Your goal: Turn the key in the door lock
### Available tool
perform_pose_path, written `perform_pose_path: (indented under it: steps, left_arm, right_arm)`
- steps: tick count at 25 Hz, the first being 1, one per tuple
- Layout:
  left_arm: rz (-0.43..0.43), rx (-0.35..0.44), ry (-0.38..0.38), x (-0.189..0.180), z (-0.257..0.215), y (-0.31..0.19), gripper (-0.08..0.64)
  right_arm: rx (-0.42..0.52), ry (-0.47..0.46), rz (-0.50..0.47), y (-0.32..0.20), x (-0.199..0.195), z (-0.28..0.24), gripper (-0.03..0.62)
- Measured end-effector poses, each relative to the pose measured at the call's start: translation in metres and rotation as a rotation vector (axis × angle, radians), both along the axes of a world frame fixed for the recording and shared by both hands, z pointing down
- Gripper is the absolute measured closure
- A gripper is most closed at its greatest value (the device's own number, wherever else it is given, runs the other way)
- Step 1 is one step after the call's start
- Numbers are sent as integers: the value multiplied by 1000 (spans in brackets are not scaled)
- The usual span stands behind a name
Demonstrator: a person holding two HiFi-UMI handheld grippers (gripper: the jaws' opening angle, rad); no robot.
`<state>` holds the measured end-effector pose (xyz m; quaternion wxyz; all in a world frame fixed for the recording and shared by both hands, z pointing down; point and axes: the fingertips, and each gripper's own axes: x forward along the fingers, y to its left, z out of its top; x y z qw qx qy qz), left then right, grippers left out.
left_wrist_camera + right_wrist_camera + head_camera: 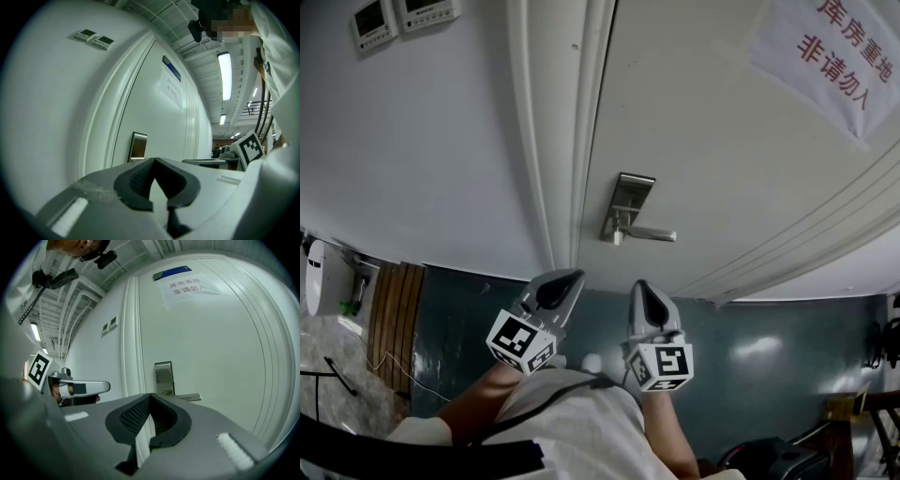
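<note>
A steel lock plate (628, 202) with a lever handle (652, 234) sits on the white door (722, 159). A small pale piece (617, 240) shows under the lever; I cannot tell whether it is a key. Both grippers hang level in front of the door, a short way back from it, touching nothing. My left gripper (561, 284) is shut and empty, below and left of the lock. My right gripper (645, 292) is shut and empty, just below the lever. The lock plate (164, 378) and lever (188, 397) lie straight ahead of the right gripper (150, 398). The left gripper (153, 163) faces the plate (138, 146) from the side.
The door frame (562, 141) runs left of the lock, with grey wall beyond and two small control panels (375, 21) on it. A paper notice with red characters (834, 56) hangs on the door. A wooden slatted object (394, 319) stands on the floor at left.
</note>
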<state>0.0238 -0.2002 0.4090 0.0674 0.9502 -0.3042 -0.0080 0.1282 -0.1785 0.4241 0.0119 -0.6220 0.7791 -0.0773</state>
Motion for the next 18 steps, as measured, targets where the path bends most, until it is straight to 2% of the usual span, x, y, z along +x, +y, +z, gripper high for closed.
perform_pose_path:
  steps: [18]
  left_arm:
    - [18, -3, 2, -16, 2, 7, 554]
  right_arm:
    - [-17, 42, 6, 2, -16, 7, 584]
